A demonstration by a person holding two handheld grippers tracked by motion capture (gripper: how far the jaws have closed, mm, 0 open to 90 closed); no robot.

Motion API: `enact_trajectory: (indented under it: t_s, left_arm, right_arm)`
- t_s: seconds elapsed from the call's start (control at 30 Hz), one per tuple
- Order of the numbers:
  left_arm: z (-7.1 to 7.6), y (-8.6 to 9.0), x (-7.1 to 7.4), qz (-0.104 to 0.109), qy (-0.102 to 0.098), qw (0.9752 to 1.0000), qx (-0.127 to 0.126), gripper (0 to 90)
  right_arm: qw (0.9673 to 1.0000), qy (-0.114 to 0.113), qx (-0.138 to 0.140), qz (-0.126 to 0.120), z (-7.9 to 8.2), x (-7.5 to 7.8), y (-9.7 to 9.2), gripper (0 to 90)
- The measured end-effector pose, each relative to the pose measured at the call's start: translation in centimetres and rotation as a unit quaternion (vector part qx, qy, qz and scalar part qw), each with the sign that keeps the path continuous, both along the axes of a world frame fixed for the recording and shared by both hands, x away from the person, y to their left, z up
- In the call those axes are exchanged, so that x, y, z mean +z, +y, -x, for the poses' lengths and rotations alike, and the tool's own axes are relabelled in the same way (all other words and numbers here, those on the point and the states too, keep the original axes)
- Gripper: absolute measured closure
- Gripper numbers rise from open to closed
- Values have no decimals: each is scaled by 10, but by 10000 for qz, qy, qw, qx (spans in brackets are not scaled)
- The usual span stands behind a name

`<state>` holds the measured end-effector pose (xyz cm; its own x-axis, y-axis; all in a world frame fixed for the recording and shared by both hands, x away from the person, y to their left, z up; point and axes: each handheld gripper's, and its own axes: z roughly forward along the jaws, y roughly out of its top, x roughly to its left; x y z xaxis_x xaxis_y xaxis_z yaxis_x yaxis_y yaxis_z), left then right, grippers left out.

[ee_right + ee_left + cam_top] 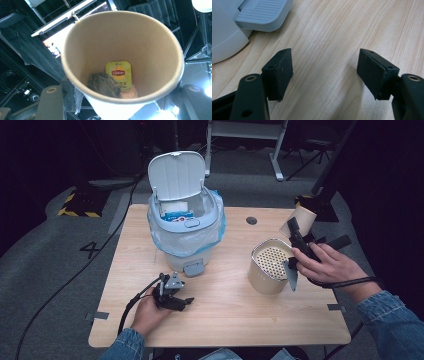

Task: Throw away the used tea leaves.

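Observation:
A tan paper cup is tilted on its side above the table's right part, with my right gripper shut on it. In the right gripper view the cup opens toward the camera between the jaws of my right gripper. Inside lie a wet dark tea bag and its yellow Lipton tag. Just below the cup stands a beige canister with a perforated strainer top. My left gripper rests on the table near the front, open and holding nothing.
A light blue pedal bin with a plastic liner stands at the back middle, its lid raised and packaging inside. Its pedal points toward the left gripper and shows close by. The wooden table has a round hole.

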<state>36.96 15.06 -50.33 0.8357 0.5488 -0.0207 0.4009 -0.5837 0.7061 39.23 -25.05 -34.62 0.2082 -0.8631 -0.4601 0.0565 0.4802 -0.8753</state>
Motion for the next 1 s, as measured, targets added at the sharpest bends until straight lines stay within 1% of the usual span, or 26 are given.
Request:
enact_trajectory:
  t_s: [0.13,0.17,0.2,0.23,0.3,0.33,0.4,0.5,0.6,0.63,0.67,0.7,0.73,0.77,0.8,0.83,0.87,0.9,0.93,0.97,1.0]
  left_arm:
    - [0,0,0,-1,2,10000,1,292]
    - [0,0,0,0,2,10000,1,293]
    - [0,0,0,0,3,10000,3,292]
    - [0,0,0,0,3,10000,2,292]
    - [0,0,0,0,3,10000,2,293]
    - [0,0,0,1,1,10000,1,293]
    - [0,0,0,-1,3,10000,3,292]
    - [0,0,0,0,3,10000,7,292]
    - [0,0,0,0,4,10000,6,293]
    - [0,0,0,1,4,10000,7,293]
    - [0,0,0,1,4,10000,6,293]
    - [0,0,0,2,5,10000,6,292]
    - [0,0,0,2,5,10000,5,293]
    - [0,0,0,3,6,10000,5,293]
    - [0,0,0,2,5,10000,5,293]
    - [0,0,0,2,5,10000,5,293]
    - [0,0,0,2,5,10000,5,293]
    - [0,0,0,1,5,10000,4,292]
    - [0,0,0,1,5,10000,5,292]
    - [0,0,0,0,5,10000,3,293]
    - [0,0,0,1,5,10000,0,293]
  right_arm:
    - [9999,-109,-62,21,-1,2,-2,369]
    - [9999,-106,-85,79,-1,2,-2,369]
    - [9999,-90,-98,69,-2,3,-2,370]
    - [9998,-144,-121,83,-2,4,-2,370]
    - [9997,-192,-121,16,-1,7,-3,371]
    - [9997,-201,-130,21,-1,6,-3,371]
    - [9998,-133,-129,53,-2,4,-3,372]
    - [9997,-164,-144,-60,-2,6,-4,372]
    - [9997,-33,-153,-197,-2,7,-4,371]
    - [9994,16,-151,-305,-2,7,-5,370]
    - [9989,122,-159,-430,-3,9,-5,368]
    - [9969,292,-136,-717,-3,10,-5,364]
    - [9924,578,-124,-1082,-2,13,-6,361]
    - [9859,794,-116,-1471,-2,16,-6,359]
    - [9808,955,-101,-1695,-2,19,-7,356]
    - [9722,1212,-96,-2001,-3,22,-8,354]
    - [9624,1408,-95,-2319,-3,26,-9,353]
    - [9532,1550,-97,-2592,-4,29,-11,352]
    - [9431,1731,-101,-2836,-4,32,-12,352]
    - [9316,1902,-93,-3095,-5,34,-14,351]
    - [9186,2074,-92,-3362,-6,37,-16,351]
